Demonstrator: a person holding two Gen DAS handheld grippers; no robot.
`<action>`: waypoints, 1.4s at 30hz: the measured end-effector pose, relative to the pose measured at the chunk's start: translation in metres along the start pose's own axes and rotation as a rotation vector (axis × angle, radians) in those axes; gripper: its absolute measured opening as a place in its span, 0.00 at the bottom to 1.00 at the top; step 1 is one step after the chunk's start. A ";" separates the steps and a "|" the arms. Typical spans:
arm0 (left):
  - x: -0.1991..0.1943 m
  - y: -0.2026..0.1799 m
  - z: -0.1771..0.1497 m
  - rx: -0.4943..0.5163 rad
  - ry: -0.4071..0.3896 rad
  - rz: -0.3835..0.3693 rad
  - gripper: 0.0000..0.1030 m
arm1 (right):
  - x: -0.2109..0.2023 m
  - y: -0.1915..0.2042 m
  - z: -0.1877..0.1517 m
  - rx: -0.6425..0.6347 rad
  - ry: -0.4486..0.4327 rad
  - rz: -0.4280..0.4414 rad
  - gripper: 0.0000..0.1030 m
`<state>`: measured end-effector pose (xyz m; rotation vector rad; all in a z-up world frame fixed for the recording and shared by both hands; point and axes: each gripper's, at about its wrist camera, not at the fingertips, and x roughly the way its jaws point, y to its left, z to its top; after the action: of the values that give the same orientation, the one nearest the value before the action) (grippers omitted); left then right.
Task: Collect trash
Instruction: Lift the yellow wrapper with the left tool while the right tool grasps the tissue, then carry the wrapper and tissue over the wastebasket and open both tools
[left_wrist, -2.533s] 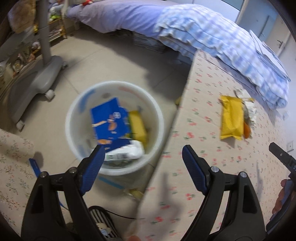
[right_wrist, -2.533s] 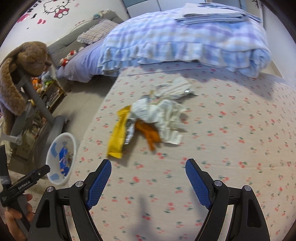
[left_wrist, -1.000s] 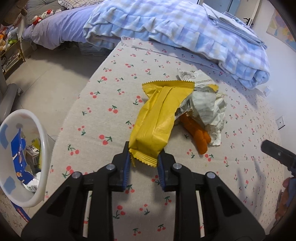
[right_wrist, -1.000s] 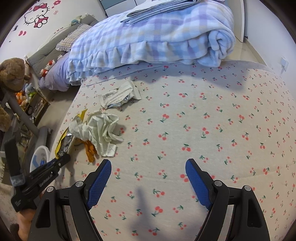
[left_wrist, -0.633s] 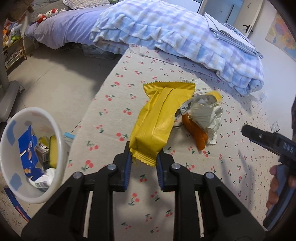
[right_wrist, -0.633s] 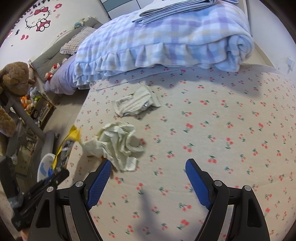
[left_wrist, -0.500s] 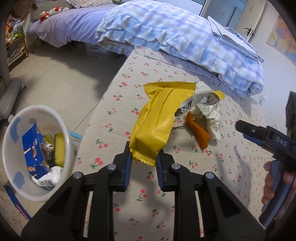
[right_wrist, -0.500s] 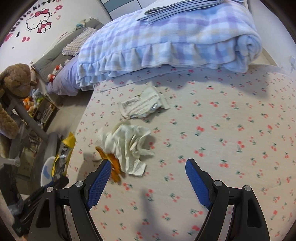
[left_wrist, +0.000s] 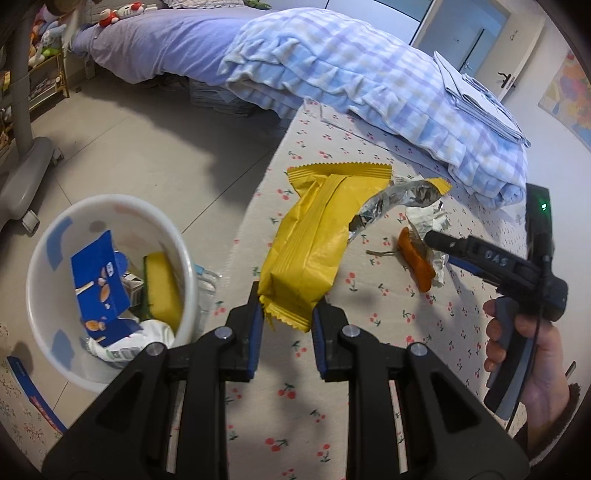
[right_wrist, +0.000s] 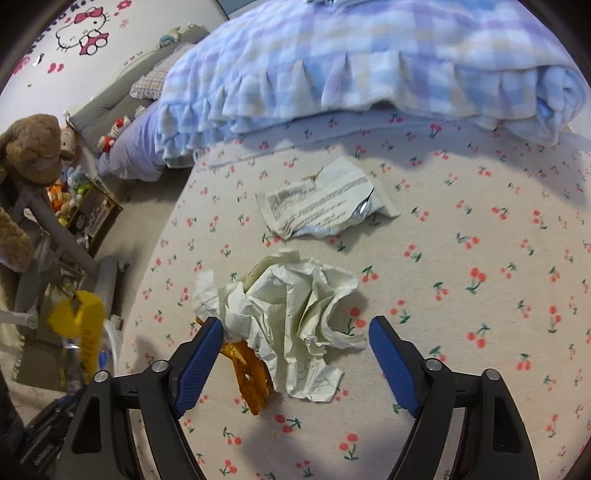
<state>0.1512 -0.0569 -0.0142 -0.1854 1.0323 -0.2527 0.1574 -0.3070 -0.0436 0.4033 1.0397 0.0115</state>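
Left tool (left_wrist: 286, 314) clamps yellow wrapper (left_wrist: 314, 243) – right tool (right_wrist: 295, 347) closing, unclenched, around crumpled paper (right_wrist: 295, 295).

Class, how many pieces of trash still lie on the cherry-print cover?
3: crumpled paper between the right claw's closing jaws, orange scrap under it, printed wrapper beyond. More may be hidden.

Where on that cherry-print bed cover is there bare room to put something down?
The cherry-print cover lies bare to the right of the crumpled paper, and nearer the camera below it. It is crowded on the left: the crumpled paper, an orange scrap and a flat printed wrapper beyond, below the checked blanket.
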 end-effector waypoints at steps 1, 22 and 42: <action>-0.001 0.002 -0.001 -0.004 0.001 0.000 0.24 | 0.002 0.001 -0.001 -0.004 0.009 0.003 0.67; -0.036 0.042 -0.013 -0.073 -0.041 0.005 0.24 | -0.055 0.009 -0.025 -0.009 -0.011 0.005 0.16; -0.058 0.116 -0.024 -0.218 -0.042 0.076 0.25 | -0.075 0.094 -0.063 -0.157 -0.015 0.114 0.16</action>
<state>0.1164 0.0696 -0.0100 -0.3463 1.0218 -0.0667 0.0829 -0.2151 0.0224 0.3188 0.9919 0.1911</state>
